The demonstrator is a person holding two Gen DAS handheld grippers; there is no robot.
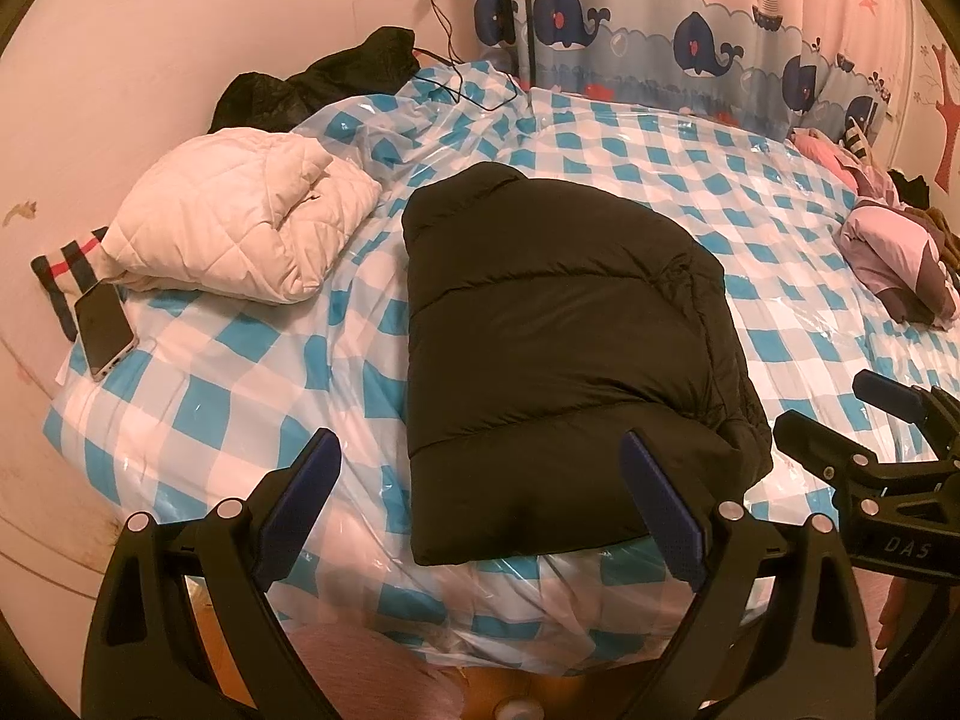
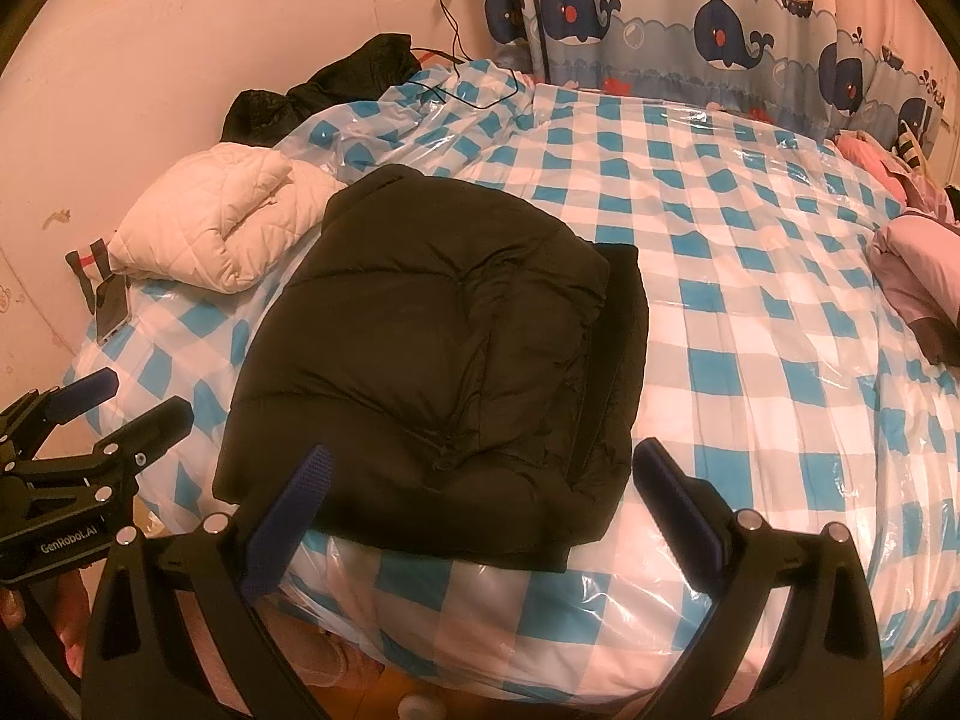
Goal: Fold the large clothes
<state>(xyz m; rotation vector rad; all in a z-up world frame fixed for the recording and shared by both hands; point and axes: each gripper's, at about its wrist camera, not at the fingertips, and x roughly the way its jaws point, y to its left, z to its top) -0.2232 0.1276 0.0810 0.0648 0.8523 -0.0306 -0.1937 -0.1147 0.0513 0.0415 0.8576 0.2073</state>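
A black puffer jacket (image 1: pixel 558 336) lies folded lengthwise on the blue-and-white checked bed cover (image 1: pixel 750 228), its hem at the near edge. It also shows in the right wrist view (image 2: pixel 432 360). My left gripper (image 1: pixel 480 456) is open and empty, just above the near left part of the jacket's hem. My right gripper (image 2: pixel 480 468) is open and empty over the jacket's near right corner. The right gripper shows at the right edge of the left view (image 1: pixel 834 408); the left gripper shows at the left edge of the right view (image 2: pixel 126 402).
A folded white quilted jacket (image 1: pixel 240 216) lies at the left, with a phone (image 1: pixel 103 327) beside it. Dark clothes (image 1: pixel 336 78) and a charger cable (image 1: pixel 462 90) lie at the back. Pink clothes (image 1: pixel 894 258) are piled at the right. A whale curtain (image 1: pixel 690 42) hangs behind the bed.
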